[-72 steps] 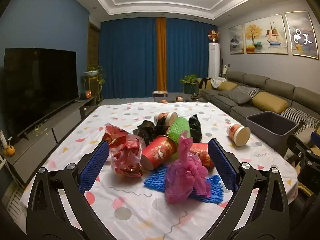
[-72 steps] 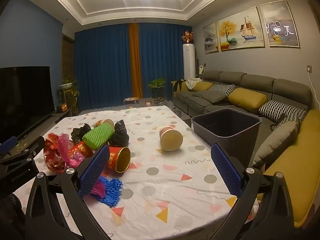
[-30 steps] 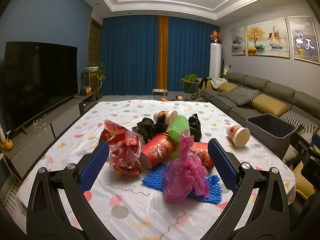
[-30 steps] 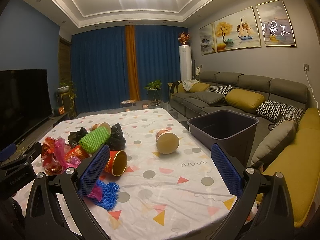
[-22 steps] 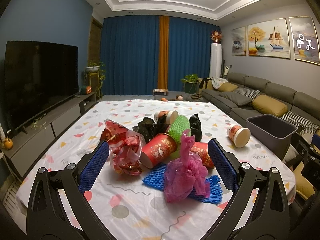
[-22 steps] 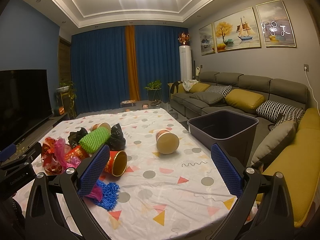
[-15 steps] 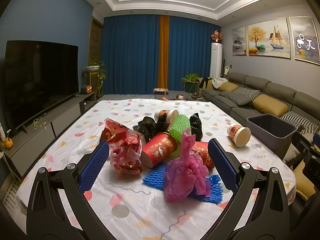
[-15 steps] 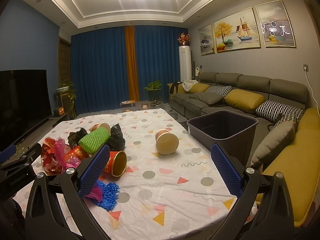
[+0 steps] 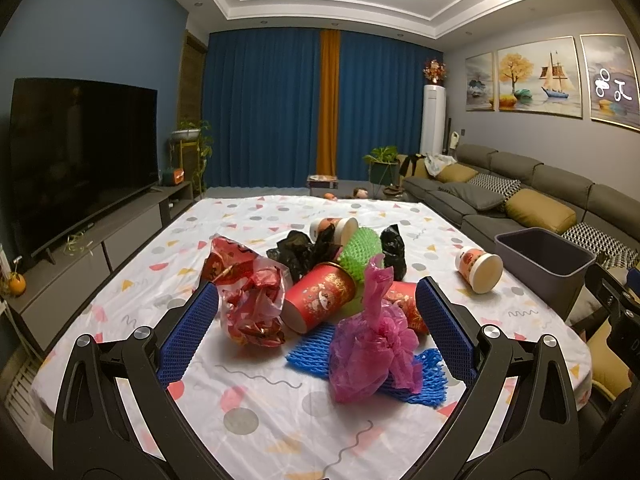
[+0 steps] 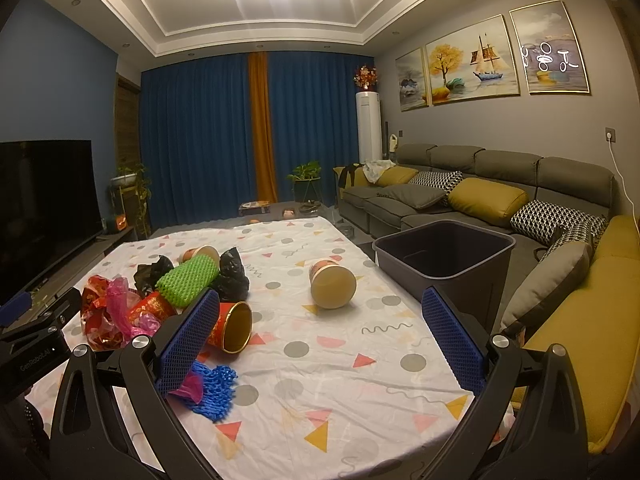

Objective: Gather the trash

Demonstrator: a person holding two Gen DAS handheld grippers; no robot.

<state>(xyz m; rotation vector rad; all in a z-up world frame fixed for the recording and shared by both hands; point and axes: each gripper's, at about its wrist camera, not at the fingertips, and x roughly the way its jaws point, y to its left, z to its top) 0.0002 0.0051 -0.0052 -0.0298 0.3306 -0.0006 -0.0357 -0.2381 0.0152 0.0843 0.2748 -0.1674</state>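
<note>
Both my grippers hover open over the littered table.
My left gripper (image 9: 318, 312) spreads wide, pink bag (image 9: 370, 344) between its jaws; right gripper (image 10: 320, 330), equally wide, faces the bin (image 10: 444, 258).

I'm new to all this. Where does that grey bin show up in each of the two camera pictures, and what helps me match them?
Left wrist view: the grey bin sits at the right edge, beyond the table, in front of the sofa.
Right wrist view: the grey bin is right of centre, larger, just past the table's right edge.
Shared landmark: the lone paper cup lying on its side, left of the bin in both.
</note>
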